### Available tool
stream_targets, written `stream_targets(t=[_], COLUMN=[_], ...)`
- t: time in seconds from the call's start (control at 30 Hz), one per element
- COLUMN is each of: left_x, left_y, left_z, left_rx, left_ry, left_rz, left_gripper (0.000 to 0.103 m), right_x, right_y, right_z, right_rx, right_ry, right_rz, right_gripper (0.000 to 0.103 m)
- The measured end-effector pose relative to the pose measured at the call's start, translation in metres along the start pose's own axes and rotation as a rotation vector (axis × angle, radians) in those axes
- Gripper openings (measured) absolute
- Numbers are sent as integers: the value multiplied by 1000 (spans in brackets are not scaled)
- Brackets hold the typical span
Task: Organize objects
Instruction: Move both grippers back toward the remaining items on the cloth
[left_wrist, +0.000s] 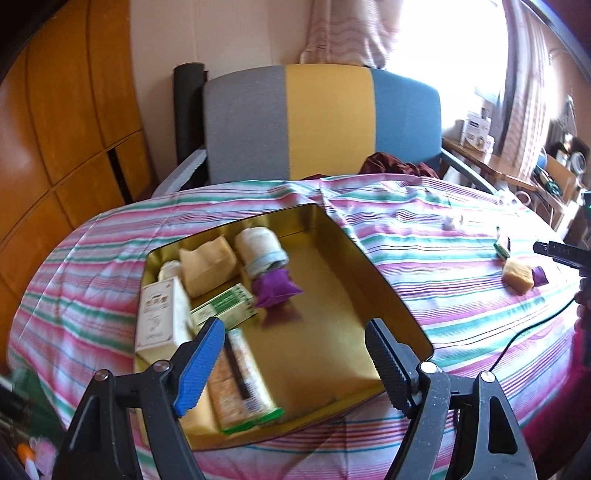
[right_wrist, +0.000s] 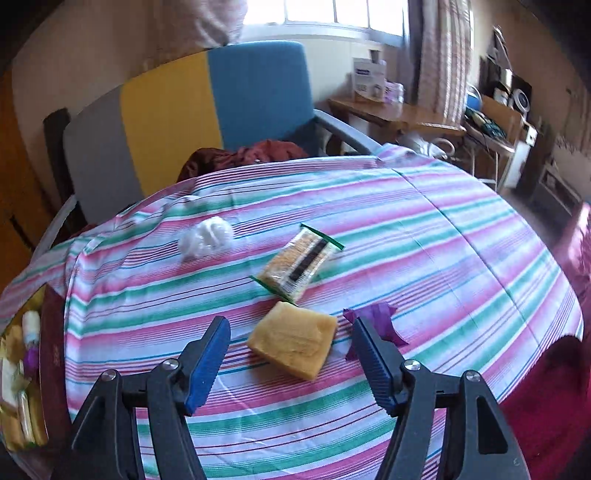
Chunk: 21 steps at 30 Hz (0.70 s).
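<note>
The right hand-held gripper (right_wrist: 290, 363) hung wide open and empty over the striped worktop (right_wrist: 443, 258), its jaws flanking the yellow block (right_wrist: 293, 341) just ahead. The block's long axis ran near-left to far-right, skewed to the jaw line. A snack pack (right_wrist: 297, 264) lay beyond it. The left hand-held gripper (left_wrist: 295, 363), also open and empty, hovered over the tin (left_wrist: 388, 295) to the left, well apart from the block.

Left wrist looks closely down into the tin (left_wrist: 373, 258); right wrist nears the soap bar (right_wrist: 293, 339); both share the striped cloth (left_wrist: 424, 236).
</note>
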<state>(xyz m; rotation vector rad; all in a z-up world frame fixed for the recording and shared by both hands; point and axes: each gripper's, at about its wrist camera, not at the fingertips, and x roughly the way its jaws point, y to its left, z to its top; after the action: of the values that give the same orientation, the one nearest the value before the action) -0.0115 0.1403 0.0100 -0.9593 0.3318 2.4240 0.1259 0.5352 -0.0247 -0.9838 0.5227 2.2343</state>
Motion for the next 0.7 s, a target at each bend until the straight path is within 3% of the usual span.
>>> stream_targets(t=[0.13, 0.33, 0.7], left_x=[9, 21, 45], left_y=[-18, -48, -96], left_z=[8, 18, 36], left_rx=[38, 97, 178], left_ry=[8, 17, 47], left_rz=[-19, -46, -92], left_gripper=[79, 79, 79], right_x=[-2, 7, 13], right_y=[-22, -44, -66], right_z=[3, 0, -7], right_rx=[124, 254, 369], right_ry=[-16, 34, 77], right_rz=[10, 56, 81], right_gripper=[70, 70, 70])
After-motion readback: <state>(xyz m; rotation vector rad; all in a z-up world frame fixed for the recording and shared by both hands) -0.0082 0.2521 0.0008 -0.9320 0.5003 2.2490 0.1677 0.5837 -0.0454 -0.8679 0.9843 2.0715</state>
